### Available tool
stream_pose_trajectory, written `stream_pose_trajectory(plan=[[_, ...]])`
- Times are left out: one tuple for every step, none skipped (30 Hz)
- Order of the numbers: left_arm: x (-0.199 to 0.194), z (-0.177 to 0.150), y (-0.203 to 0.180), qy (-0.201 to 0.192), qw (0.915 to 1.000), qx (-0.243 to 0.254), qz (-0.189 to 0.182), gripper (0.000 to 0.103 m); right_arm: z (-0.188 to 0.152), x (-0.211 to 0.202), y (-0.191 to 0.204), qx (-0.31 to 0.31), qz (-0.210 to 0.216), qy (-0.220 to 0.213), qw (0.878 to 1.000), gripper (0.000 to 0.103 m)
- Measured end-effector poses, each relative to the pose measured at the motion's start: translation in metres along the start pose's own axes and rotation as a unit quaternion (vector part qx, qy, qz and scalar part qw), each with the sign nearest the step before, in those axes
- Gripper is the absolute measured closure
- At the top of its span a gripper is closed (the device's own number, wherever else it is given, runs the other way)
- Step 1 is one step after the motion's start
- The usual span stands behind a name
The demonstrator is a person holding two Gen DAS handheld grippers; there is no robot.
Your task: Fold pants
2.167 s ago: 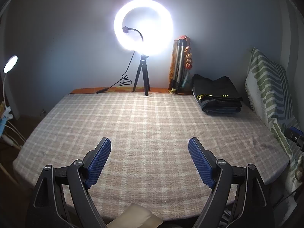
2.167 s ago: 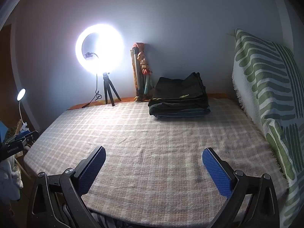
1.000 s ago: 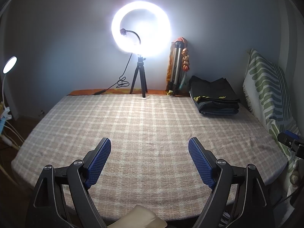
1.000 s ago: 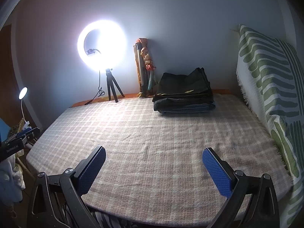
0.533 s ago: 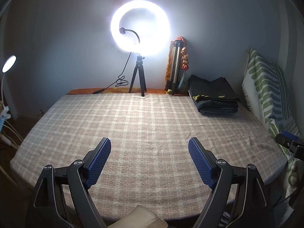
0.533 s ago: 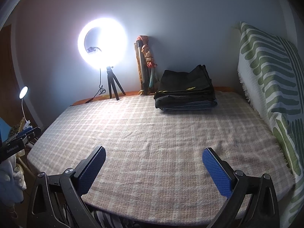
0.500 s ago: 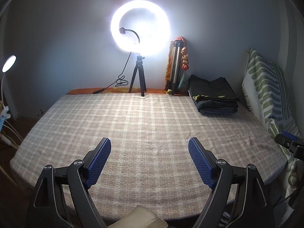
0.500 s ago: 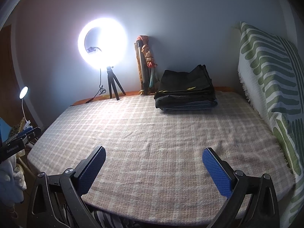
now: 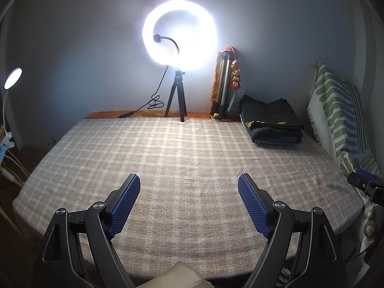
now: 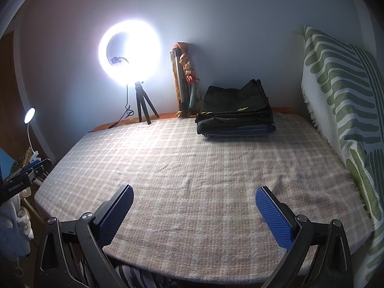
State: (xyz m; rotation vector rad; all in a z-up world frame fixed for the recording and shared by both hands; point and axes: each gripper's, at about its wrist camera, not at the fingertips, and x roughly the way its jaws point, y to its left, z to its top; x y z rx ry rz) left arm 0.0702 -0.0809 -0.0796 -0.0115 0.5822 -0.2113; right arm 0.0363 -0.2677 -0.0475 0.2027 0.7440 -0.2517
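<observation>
A stack of folded dark pants (image 9: 272, 124) lies at the far right of the bed, near the wall; it also shows in the right wrist view (image 10: 235, 117). My left gripper (image 9: 188, 180) is open and empty, held above the near edge of the plaid bedspread (image 9: 180, 158). My right gripper (image 10: 194, 192) is open and empty, also above the near edge of the bedspread (image 10: 192, 158). Both grippers are far from the stack. The right gripper's body (image 9: 367, 184) shows at the right edge of the left wrist view.
A lit ring light on a small tripod (image 9: 178, 36) stands at the far edge by the wall, with a folded tripod (image 9: 223, 84) beside it. A green-striped cushion (image 10: 340, 100) lines the right side. A small lamp (image 9: 13, 78) stands left of the bed.
Both grippers have pulled back and risen slightly, so the bed and the folded stack look a little farther away. Both stay open and empty.
</observation>
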Motion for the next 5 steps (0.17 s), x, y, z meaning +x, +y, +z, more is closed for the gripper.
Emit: stream_pose_trajectory(plan=[[-0.0001, -0.0004, 0.0005, -0.001, 1.0, 0.0, 0.001, 0.019, -0.0003, 0.0007, 0.0001, 0.0, 0.0, 0.001, 1.0, 0.0], [-0.0001, -0.0007, 0.0007, -0.002, 1.0, 0.001, 0.001, 0.019, -0.0005, 0.0011, -0.0003, 0.0, 0.0, 0.002, 1.0, 0.0], [0.0003, -0.0009, 0.0003, -0.002, 1.0, 0.001, 0.001, 0.019, -0.0008, 0.002, -0.0001, 0.0, 0.0, 0.002, 1.0, 0.0], [0.0013, -0.0011, 0.0007, -0.001, 1.0, 0.0, 0.0, 0.019, -0.0007, 0.003, -0.0004, 0.0, 0.001, 0.003, 1.0, 0.0], [0.0031, -0.0015, 0.0026, 0.002, 1.0, -0.001, -0.001, 0.019, -0.0004, 0.0049, -0.0008, -0.001, 0.002, 0.004, 1.0, 0.0]])
